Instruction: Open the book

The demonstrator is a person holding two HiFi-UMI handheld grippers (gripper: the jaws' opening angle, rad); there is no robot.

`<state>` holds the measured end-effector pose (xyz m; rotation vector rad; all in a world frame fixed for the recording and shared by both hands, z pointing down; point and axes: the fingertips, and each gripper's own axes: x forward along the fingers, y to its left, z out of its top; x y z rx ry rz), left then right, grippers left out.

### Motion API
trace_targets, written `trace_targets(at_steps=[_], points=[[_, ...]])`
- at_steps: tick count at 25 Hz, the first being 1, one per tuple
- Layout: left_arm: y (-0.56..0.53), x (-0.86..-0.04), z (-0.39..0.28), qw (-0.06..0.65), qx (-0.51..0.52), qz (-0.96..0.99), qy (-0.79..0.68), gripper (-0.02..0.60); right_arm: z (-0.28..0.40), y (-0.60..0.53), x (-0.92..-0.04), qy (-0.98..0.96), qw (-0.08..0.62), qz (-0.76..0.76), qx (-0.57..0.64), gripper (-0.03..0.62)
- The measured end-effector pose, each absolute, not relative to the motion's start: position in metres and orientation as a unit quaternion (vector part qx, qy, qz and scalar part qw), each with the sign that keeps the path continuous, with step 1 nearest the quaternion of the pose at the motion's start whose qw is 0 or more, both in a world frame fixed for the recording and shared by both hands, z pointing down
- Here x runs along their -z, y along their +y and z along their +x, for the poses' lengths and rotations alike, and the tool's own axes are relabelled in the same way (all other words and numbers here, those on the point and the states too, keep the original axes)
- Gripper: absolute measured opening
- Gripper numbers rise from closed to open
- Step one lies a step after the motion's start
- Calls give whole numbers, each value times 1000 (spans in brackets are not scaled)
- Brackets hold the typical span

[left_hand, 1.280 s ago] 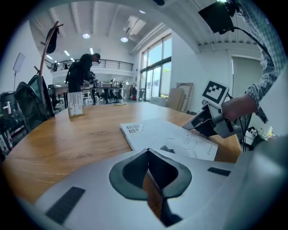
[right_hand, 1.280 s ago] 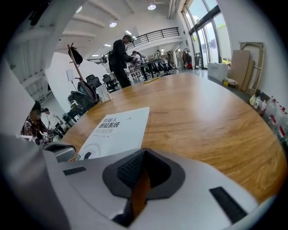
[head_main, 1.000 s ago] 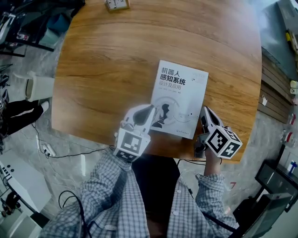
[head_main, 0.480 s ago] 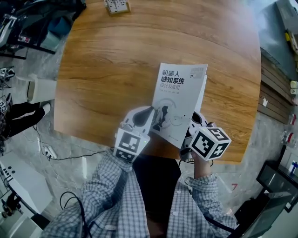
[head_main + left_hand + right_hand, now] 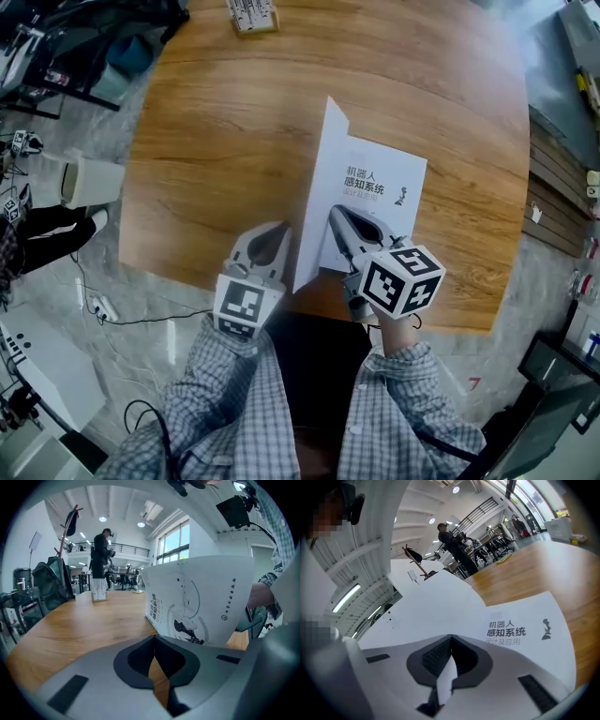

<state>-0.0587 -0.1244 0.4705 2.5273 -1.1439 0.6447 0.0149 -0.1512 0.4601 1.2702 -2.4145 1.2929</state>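
Observation:
A white paperback book (image 5: 380, 187) lies on the wooden table (image 5: 225, 122) near its front edge. Its front cover (image 5: 314, 211) stands almost upright, and the title page (image 5: 520, 625) with dark print is exposed. My right gripper (image 5: 336, 214) lies over the lower part of that page, jaws shut, with the raised cover (image 5: 426, 602) leaning along its left side. My left gripper (image 5: 278, 228) rests just left of the cover, shut with nothing in it. In the left gripper view the cover's printed outer face (image 5: 201, 602) rises right ahead of the jaws (image 5: 153, 638).
A small card box (image 5: 251, 14) sits at the table's far edge. The front edge of the table runs just under both grippers. A white bin (image 5: 84, 178), cables and bags are on the floor at the left. A person (image 5: 101, 550) stands far behind.
The cover went from flat to nearly upright as my right gripper moved left from the book's right edge onto the title page. My left gripper shifted slightly left.

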Motion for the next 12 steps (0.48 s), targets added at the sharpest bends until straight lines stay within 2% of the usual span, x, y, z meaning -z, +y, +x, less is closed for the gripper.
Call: trace_targets(at_steps=[12], points=[[-113, -472, -140, 176, -237, 822, -488, 0, -38, -161, -492, -813, 125, 376, -426, 20]])
